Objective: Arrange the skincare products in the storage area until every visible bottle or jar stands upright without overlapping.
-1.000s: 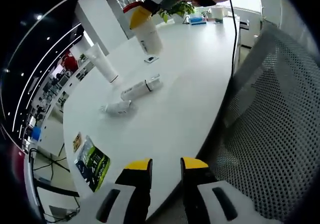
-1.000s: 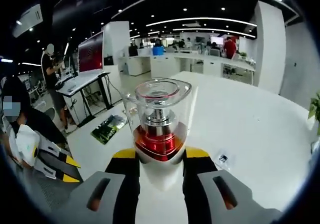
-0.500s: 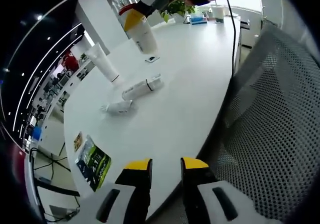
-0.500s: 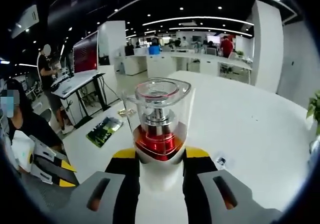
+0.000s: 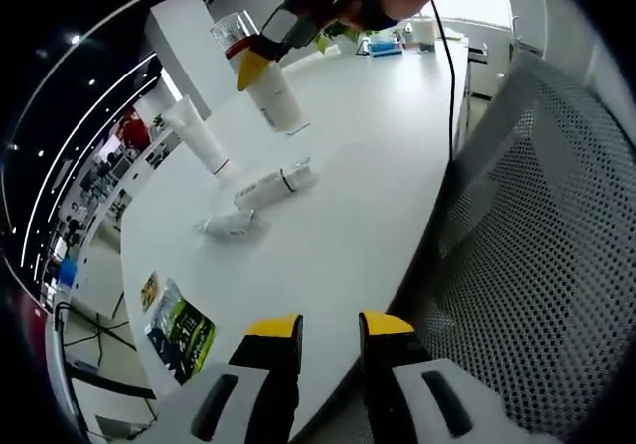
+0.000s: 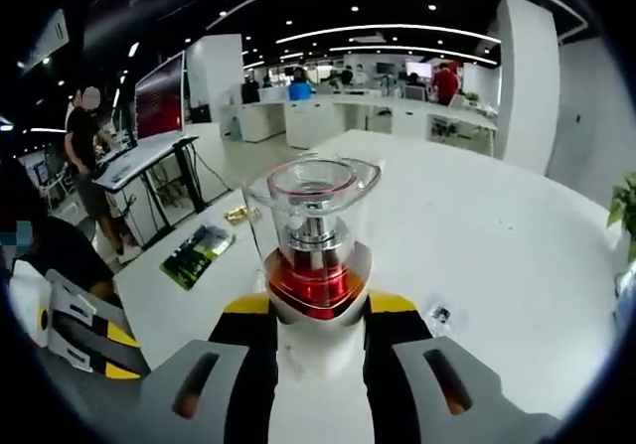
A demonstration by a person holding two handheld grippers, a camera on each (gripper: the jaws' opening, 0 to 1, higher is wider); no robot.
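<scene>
Two tubes (image 5: 260, 188) lie mid-table (image 5: 368, 166); our right gripper (image 6: 318, 310) clamps the pump bottle (image 6: 316, 265), left gripper (image 5: 329, 327) parted, empty beyond the near edge.

The jaws hide the bottle (image 6: 316, 265)'s base, seemingly white.

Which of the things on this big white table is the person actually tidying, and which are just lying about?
Part of the job:
- pump bottle with a clear cap, held in the right gripper
- upright white tube
- two small white tubes lying flat

Just lying about:
- green leaflet near the table edge
- small dark item
- mesh chair
- potted plant
</scene>
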